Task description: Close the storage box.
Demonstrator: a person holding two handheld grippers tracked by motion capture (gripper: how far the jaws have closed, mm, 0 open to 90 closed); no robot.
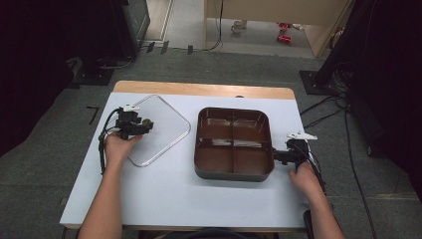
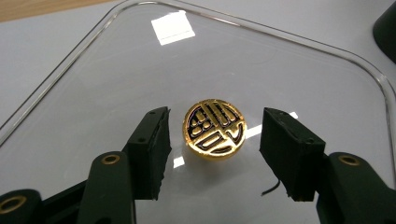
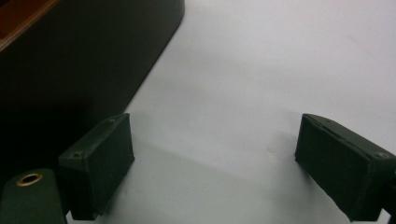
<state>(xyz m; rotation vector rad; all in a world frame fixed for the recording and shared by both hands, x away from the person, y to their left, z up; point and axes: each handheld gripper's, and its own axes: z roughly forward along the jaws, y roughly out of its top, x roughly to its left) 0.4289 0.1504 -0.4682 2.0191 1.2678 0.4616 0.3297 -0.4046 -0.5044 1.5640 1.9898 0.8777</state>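
Note:
A clear plastic lid lies flat on the white table, left of a dark brown tray with several compartments. A round gold knob with a black pattern sits in the middle of the clear lid. My left gripper is open, its jaws standing either side of the knob with gaps on both sides. In the high view my left gripper sits over the lid's left part. My right gripper rests by the tray's right wall; it is open over bare table, the tray's dark wall beside its left jaw.
A strip of bare wood runs along the table's far edge. Beyond it are grey floor, black stands and cables. Cables trail from both grippers along the person's forearms.

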